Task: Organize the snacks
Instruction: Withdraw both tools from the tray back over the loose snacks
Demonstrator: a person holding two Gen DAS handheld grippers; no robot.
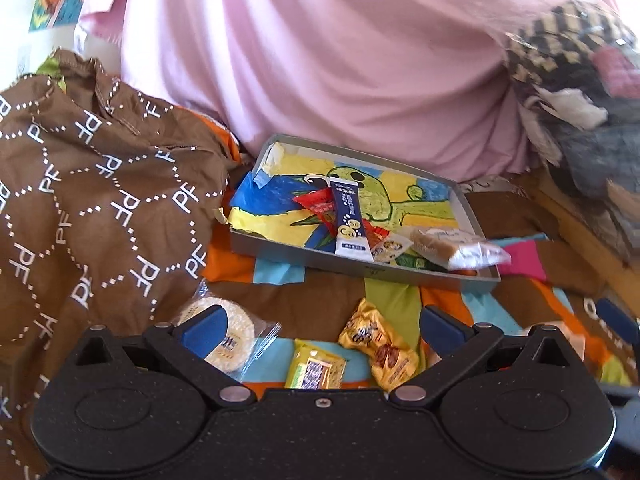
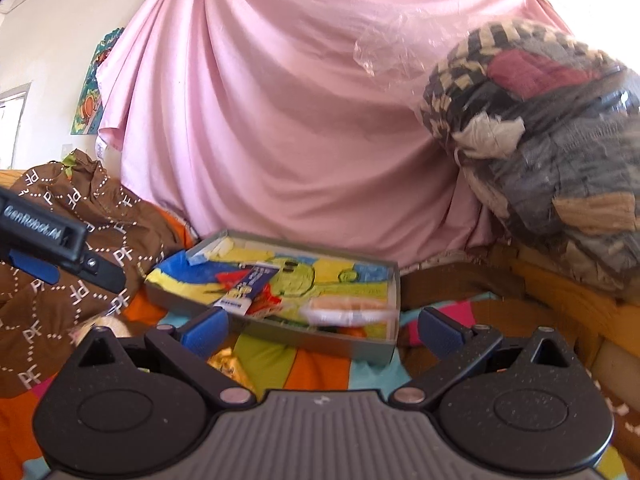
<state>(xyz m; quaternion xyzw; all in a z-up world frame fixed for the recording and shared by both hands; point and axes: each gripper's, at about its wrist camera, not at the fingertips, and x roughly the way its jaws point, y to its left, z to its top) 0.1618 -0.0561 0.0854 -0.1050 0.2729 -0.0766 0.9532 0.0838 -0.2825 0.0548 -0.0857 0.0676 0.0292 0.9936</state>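
Snacks lie partly in the grey tray (image 1: 280,246) ahead of you, a dark blue sachet (image 1: 351,220) among them; a round rice cracker (image 1: 224,334) and gold packet (image 1: 380,350) sit on the patchwork cloth (image 1: 328,300) beneath your left gripper (image 1: 320,326). Both your left and right gripper (image 2: 320,326) jaws are wide, holding nothing.

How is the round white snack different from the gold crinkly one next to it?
The round rice cracker is pale, flat and in a clear wrapper; the gold candy pack is shiny, lumpy and you cannot see inside. The cracker is partly hidden behind a finger of the left gripper; the gold pack lies between the open fingers. Both still lie on the striped cloth, outside the tray.
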